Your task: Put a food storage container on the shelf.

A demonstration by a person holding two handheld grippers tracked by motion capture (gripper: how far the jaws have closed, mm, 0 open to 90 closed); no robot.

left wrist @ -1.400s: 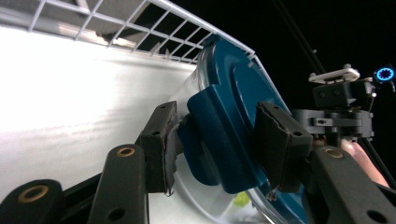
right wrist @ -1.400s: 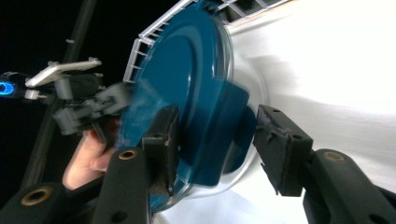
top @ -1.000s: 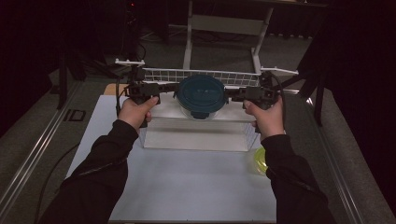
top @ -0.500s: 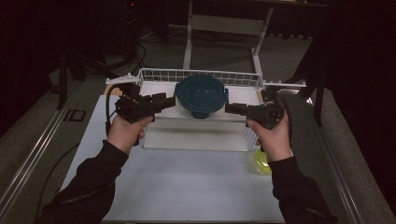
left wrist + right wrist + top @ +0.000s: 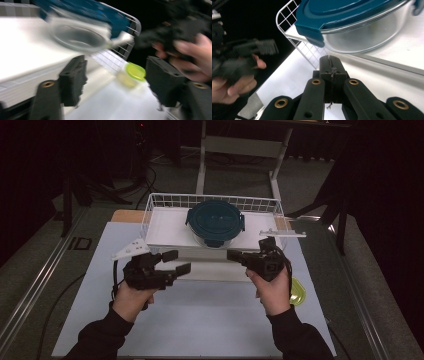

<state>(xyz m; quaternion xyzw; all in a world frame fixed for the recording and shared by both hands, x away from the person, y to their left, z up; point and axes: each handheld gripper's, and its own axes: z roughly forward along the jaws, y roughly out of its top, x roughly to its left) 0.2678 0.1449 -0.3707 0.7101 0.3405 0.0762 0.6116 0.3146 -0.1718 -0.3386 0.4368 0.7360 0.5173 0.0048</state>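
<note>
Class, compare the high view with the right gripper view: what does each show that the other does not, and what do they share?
High view adds the small yellow-green lidded tub beside the right hand. Right gripper view adds a close look at the right gripper, its jaws shut and empty, and the lid's latch. Shared: the round clear glass container with teal lid in the white wire basket, and the left gripper, whose empty jaws have just been opening.

Apparently "ID" on the grey table edge (image 5: 80, 243)
</note>
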